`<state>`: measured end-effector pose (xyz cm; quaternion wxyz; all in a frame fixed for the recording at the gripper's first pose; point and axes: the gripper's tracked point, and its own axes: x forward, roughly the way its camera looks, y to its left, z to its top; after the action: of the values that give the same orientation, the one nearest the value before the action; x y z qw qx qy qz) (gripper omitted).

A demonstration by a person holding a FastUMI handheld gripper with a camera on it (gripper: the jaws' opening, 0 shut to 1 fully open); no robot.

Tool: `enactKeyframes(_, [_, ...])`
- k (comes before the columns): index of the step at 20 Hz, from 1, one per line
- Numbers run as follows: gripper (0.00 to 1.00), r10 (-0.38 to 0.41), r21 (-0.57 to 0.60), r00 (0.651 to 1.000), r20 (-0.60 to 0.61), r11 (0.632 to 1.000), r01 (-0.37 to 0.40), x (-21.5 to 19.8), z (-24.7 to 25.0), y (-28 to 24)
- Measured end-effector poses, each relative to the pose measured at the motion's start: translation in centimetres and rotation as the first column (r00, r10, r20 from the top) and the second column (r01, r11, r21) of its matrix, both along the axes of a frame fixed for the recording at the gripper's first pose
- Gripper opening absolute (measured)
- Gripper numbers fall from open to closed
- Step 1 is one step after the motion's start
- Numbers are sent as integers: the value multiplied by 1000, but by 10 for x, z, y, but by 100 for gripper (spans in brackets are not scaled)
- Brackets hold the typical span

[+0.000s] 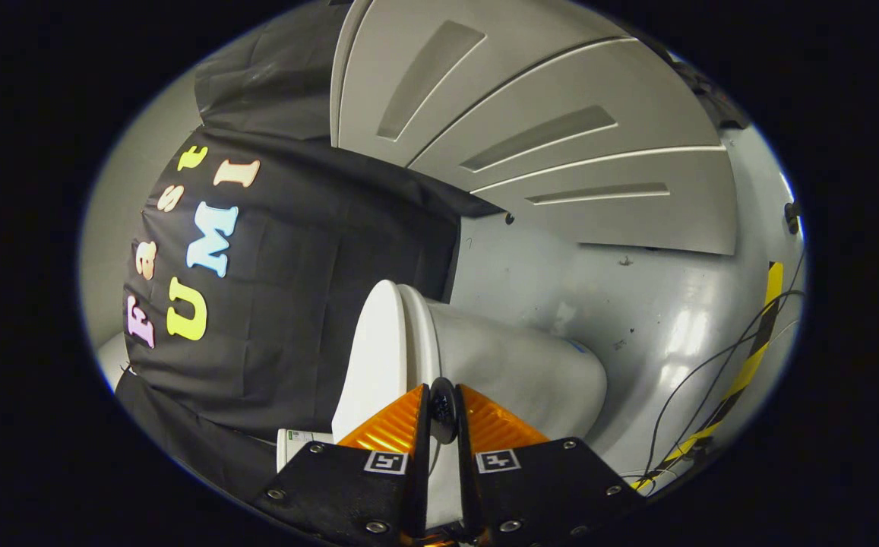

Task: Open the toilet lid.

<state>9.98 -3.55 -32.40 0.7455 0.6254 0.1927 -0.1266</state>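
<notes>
Two fingers of our gripper (443, 395) pinch the lid (378, 349) edge; we judge it partly raised; more lifting remains.

A glossy grey floor (659, 334) is seen beyond the claw (443, 406), whose fingers are nearly closed with a small dark part between the tips. A white toilet (515, 372) is carried on it. Black cables (720, 372) and a yellow-and-black striped strip (750, 357) are laid across the floor beside the toilet.
</notes>
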Motion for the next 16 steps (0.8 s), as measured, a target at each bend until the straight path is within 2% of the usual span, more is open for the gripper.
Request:
enactKeyframes(3, [6, -2, 4, 1000, 4, 1000, 2, 3, 4, 3])
enactKeyframes(5, [3, 5, -7, 1000, -6, 1000, -5, 4, 6, 4])
enactKeyframes(10, [1, 15, -14, 997, -71, 1000, -16, 3, 9, 3])
enactKeyframes(13, [0, 69, -62, 992, -105, 995, -76, 5, 18, 8])
enactKeyframes(16, [0, 86, -77, 991, -103, 993, -94, 5, 34, 1])
